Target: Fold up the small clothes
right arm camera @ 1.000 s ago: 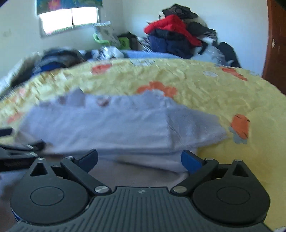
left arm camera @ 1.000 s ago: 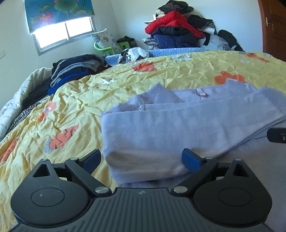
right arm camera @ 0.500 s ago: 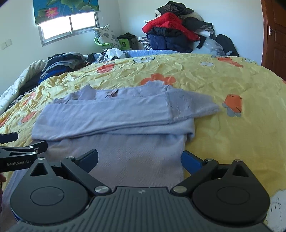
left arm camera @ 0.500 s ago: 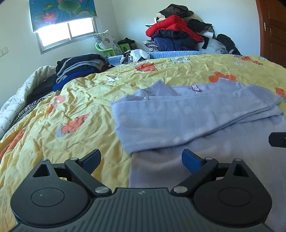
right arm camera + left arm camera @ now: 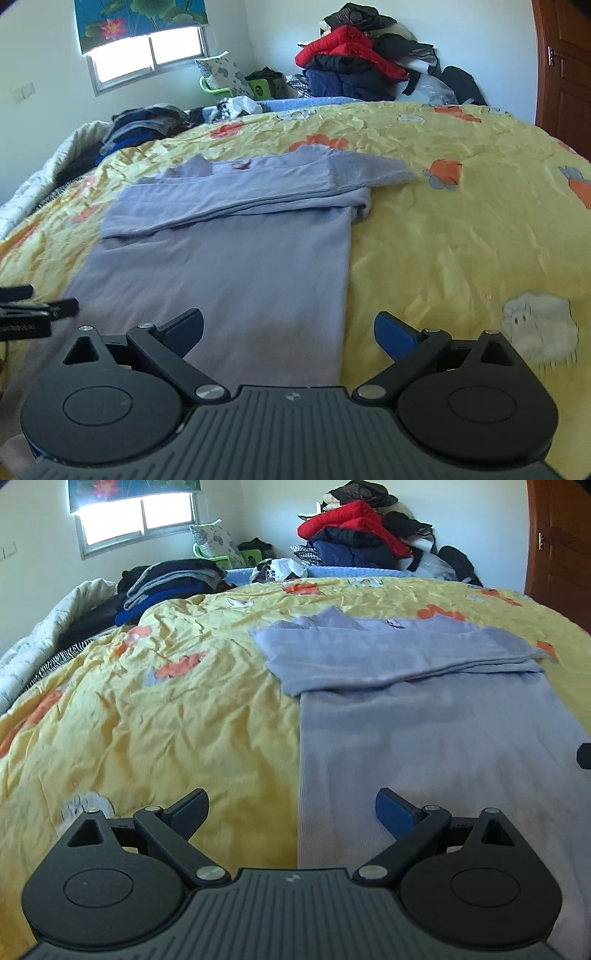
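Observation:
A lavender long-sleeved top point(image 5: 424, 716) lies flat on the yellow bedspread point(image 5: 166, 709), with both sleeves folded across its upper part point(image 5: 399, 657). It also shows in the right wrist view point(image 5: 229, 266), with the folded sleeves point(image 5: 258, 192) across it. My left gripper point(image 5: 291, 808) is open and empty, over the top's left edge near the hem. My right gripper point(image 5: 288, 328) is open and empty, over the top's right edge near the hem. The left gripper's fingers point(image 5: 33, 306) show at the left edge of the right wrist view.
A stack of dark folded clothes point(image 5: 170, 583) lies at the bed's far left. A heap of red and dark clothes point(image 5: 362, 535) is piled against the far wall. A wooden door point(image 5: 561, 554) stands at the right. The yellow bedspread point(image 5: 461, 229) extends right of the top.
Both grippers have drawn back from the folded sleeves toward the top's hem. The sleeves now lie further away, and more of the top's body shows in front of each gripper.

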`<state>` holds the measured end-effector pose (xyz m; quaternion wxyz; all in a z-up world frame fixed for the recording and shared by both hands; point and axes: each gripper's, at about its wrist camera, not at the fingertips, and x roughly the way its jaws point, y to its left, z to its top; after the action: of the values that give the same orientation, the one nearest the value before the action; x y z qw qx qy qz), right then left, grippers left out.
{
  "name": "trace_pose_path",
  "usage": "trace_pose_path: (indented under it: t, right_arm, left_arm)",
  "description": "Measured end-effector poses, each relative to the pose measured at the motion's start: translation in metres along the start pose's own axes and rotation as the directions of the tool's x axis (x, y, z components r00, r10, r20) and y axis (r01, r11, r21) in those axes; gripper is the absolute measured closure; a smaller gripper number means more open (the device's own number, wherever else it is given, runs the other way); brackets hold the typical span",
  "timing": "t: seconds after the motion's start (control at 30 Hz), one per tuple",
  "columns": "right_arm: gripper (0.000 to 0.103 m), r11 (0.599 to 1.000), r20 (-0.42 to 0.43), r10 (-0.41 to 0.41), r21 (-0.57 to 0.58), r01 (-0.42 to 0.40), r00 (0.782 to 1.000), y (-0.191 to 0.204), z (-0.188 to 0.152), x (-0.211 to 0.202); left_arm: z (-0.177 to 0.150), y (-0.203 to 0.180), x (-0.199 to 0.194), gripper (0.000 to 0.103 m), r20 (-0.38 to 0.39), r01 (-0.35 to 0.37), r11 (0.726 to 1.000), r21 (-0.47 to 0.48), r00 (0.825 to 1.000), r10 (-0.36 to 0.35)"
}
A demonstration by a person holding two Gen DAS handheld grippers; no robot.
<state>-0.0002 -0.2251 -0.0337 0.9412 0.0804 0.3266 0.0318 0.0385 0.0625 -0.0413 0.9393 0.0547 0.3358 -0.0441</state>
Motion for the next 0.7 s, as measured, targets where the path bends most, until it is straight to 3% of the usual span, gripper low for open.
trace_pose_path:
  t: [0.17, 0.3, 0.43, 0.6, 0.7]
  right_arm:
    - [0.004, 1.000, 0.007, 0.026, 0.004, -0.026, 1.000, 0.007, -0.010, -0.006]
    - [0.003, 0.999, 0.043, -0.025, -0.042, 0.027, 0.999, 0.010, -0.011, -0.015]
    - [0.003, 0.993, 0.062, -0.068, -0.096, 0.073, 0.996, 0.011, -0.014, -0.016]
    - [0.003, 0.998, 0.003, -0.027, -0.062, 0.027, 1.000, 0.006, -0.017, -0.013]
    - [0.003, 0.997, 0.012, -0.032, -0.074, 0.033, 0.999, 0.006, -0.018, -0.022]
  left_arm:
    - [-0.006, 0.007, -0.008, 0.005, 0.022, -0.031, 0.999, -0.031, 0.999, 0.032]
    - [-0.005, 0.015, -0.019, 0.005, 0.057, -0.064, 0.997, -0.038, 0.996, 0.066]
    - [-0.008, 0.017, -0.011, 0.005, 0.019, -0.051, 0.998, -0.037, 0.998, 0.052]
    - [-0.017, 0.011, -0.021, 0.005, 0.021, -0.043, 0.999, 0.031, 0.999, 0.043]
    - [-0.022, 0.015, -0.035, 0.005, 0.022, 0.014, 0.999, 0.053, 1.000, -0.015]
